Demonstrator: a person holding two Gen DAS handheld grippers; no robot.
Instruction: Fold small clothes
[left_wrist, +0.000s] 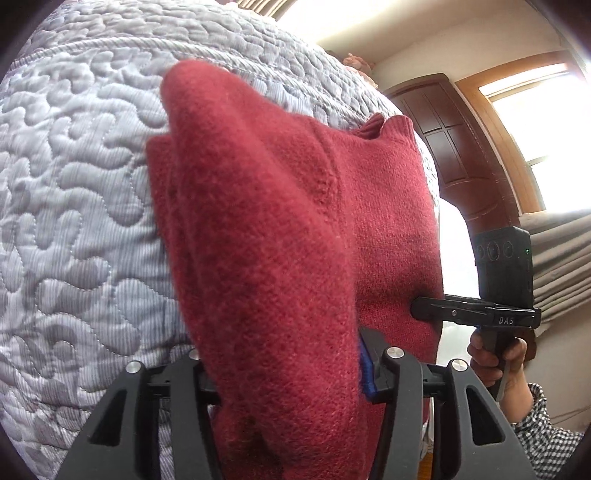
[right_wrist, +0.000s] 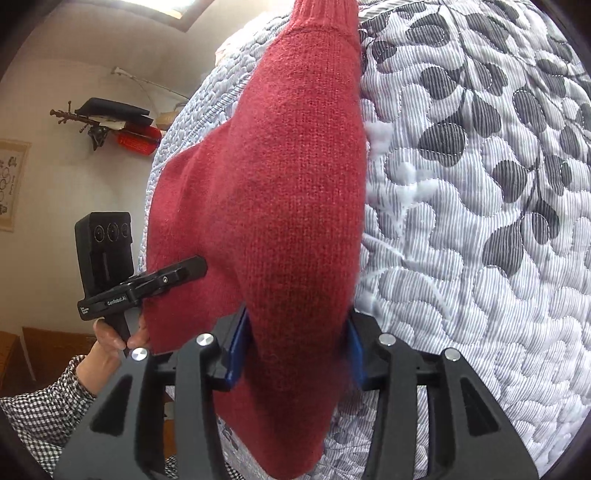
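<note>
A dark red knitted sweater (left_wrist: 280, 229) is lifted off a quilted grey-white bedspread (left_wrist: 74, 184), its far part still lying on the quilt. My left gripper (left_wrist: 284, 369) is shut on a thick bunch of the knit, and fabric hides one of its fingers. My right gripper (left_wrist: 421, 310) pinches the sweater's edge at the right. In the right wrist view, the right gripper (right_wrist: 295, 347) clamps the sweater (right_wrist: 295, 184) between its blue pads (right_wrist: 236, 350). The left gripper (right_wrist: 197, 267) bites the sweater's left edge there. The ribbed cuff or hem points up towards the top of that view.
The leaf-patterned quilt (right_wrist: 480, 221) fills the right side. A brown wooden door (left_wrist: 443, 147) and stacked folded bedding (left_wrist: 561, 258) lie beyond the bed. A wall shelf (right_wrist: 110, 118) holds dark and red items. Hands in checked sleeves (right_wrist: 44, 406) hold both gripper handles.
</note>
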